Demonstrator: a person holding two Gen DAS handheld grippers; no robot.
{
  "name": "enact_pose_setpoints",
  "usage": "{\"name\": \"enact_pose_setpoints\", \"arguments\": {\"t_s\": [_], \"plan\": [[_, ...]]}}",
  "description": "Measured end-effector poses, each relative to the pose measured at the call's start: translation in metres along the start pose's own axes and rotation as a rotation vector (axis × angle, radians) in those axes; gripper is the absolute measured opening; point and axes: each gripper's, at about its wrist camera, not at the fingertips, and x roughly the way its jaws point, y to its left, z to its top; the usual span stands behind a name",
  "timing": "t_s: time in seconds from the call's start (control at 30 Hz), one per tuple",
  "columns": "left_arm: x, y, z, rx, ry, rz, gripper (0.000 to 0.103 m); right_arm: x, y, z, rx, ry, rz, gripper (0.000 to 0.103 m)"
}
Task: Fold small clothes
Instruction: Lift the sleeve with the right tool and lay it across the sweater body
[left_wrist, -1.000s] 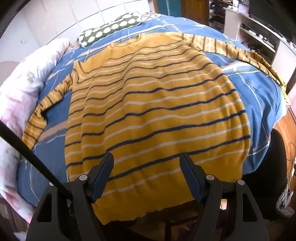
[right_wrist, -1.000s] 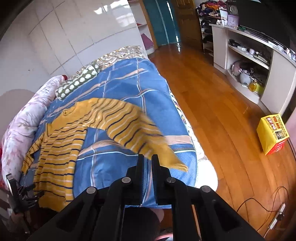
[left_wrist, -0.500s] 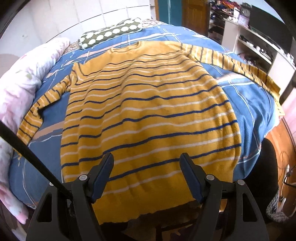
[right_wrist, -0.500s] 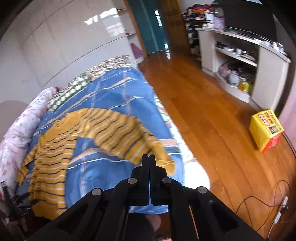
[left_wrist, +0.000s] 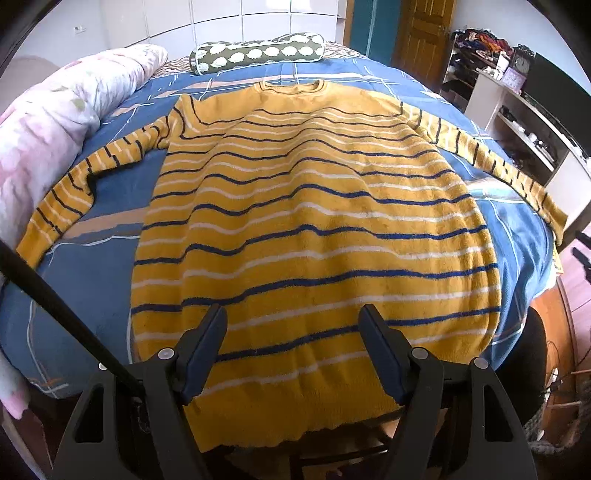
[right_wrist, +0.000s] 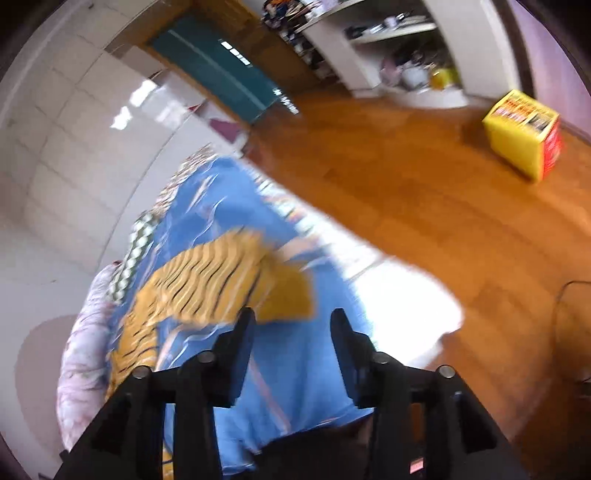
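A yellow sweater (left_wrist: 314, 221) with blue and white stripes lies flat on the blue bedspread (left_wrist: 92, 280), both sleeves spread outward. My left gripper (left_wrist: 291, 328) hovers open above the sweater's hem with nothing between its fingers. In the blurred, tilted right wrist view the sweater's sleeve (right_wrist: 221, 280) lies near the bed's edge, its cuff just beyond my right gripper (right_wrist: 291, 325). That gripper's jaws are opening and nothing is between them.
A pink floral quilt (left_wrist: 55, 122) is rolled along the bed's left side and a green dotted bolster (left_wrist: 258, 51) lies at the head. White shelves (left_wrist: 535, 125) stand to the right. A yellow box (right_wrist: 524, 133) sits on the wooden floor (right_wrist: 406, 192).
My right gripper went from shut to parted, dropped lower and rolled, tilting its view. The left gripper shifted, so the whole sweater shows more squarely.
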Motion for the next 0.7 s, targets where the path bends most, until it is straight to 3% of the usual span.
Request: {"name": "enact_pose_setpoints", "arguments": {"t_s": [0.17, 0.37, 0.43, 0.47, 0.57, 0.7], "plan": [[-0.002, 0.002, -0.002, -0.008, -0.01, -0.007, 0.072, 0.049, 0.008, -0.003, 0.101, 0.04, 0.063, 0.048], [-0.006, 0.02, -0.004, -0.066, -0.031, -0.017, 0.072, 0.07, 0.017, 0.02, 0.141, -0.048, -0.022, 0.049], [-0.007, 0.029, -0.004, -0.092, -0.046, -0.034, 0.072, 0.073, 0.021, 0.03, 0.129, -0.048, -0.091, 0.015], [-0.009, 0.032, -0.005, -0.101, -0.054, -0.04, 0.072, 0.074, 0.028, 0.035, 0.117, -0.043, -0.137, 0.006], [-0.015, 0.046, -0.006, -0.13, -0.085, -0.059, 0.072, 0.068, 0.067, 0.048, 0.021, -0.068, -0.202, 0.006], [-0.027, 0.066, -0.01, -0.148, -0.147, -0.07, 0.072, 0.076, 0.166, 0.05, -0.183, -0.062, -0.182, 0.006]]}}
